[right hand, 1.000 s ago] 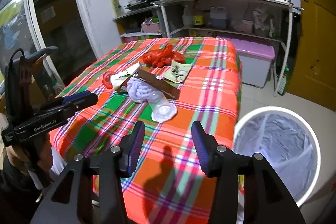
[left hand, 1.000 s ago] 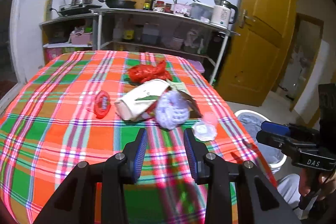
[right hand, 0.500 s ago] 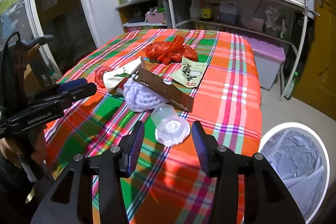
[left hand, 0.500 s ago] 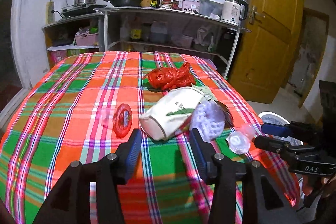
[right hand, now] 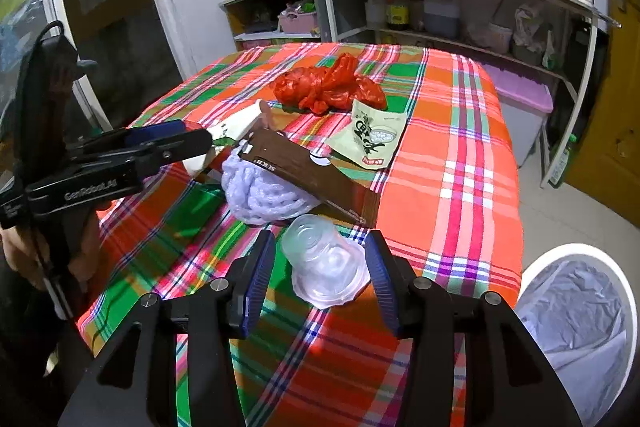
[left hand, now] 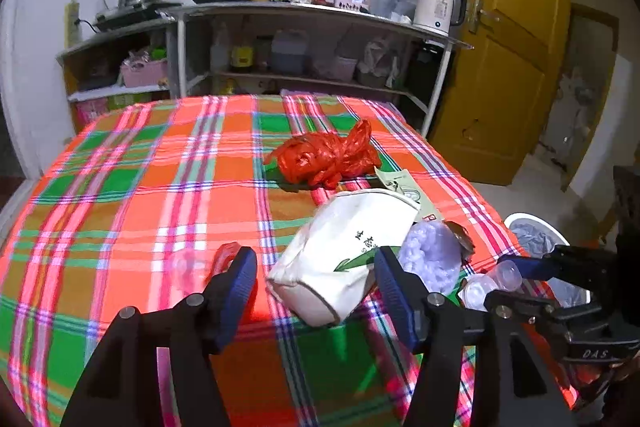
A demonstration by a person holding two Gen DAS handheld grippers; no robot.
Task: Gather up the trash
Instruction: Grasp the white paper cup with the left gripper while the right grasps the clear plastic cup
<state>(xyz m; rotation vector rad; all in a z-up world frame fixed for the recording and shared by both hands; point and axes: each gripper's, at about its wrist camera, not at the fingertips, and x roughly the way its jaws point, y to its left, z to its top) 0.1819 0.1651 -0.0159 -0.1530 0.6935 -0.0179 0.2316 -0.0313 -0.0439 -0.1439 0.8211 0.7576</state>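
I'm spreading my left gripper [left hand: 314, 277] wider around the white carton [left hand: 344, 251], nothing pinched, holding my right gripper [right hand: 320, 269] parted astride the clear cup [right hand: 324, 267], bin [right hand: 576, 323] at four o'clock.

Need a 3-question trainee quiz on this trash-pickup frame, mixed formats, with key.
1. True or false: the clear plastic cup stands upright on the tablecloth.
2. Which item lies between the left gripper's opening jaws? A) red plastic bag B) white carton C) brown box
3. Fill in: the lined trash bin stands on the ____ beside the table.

Key:
1. False; it lies on its side between the right gripper's open fingers, not yet squeezed.
2. B
3. floor
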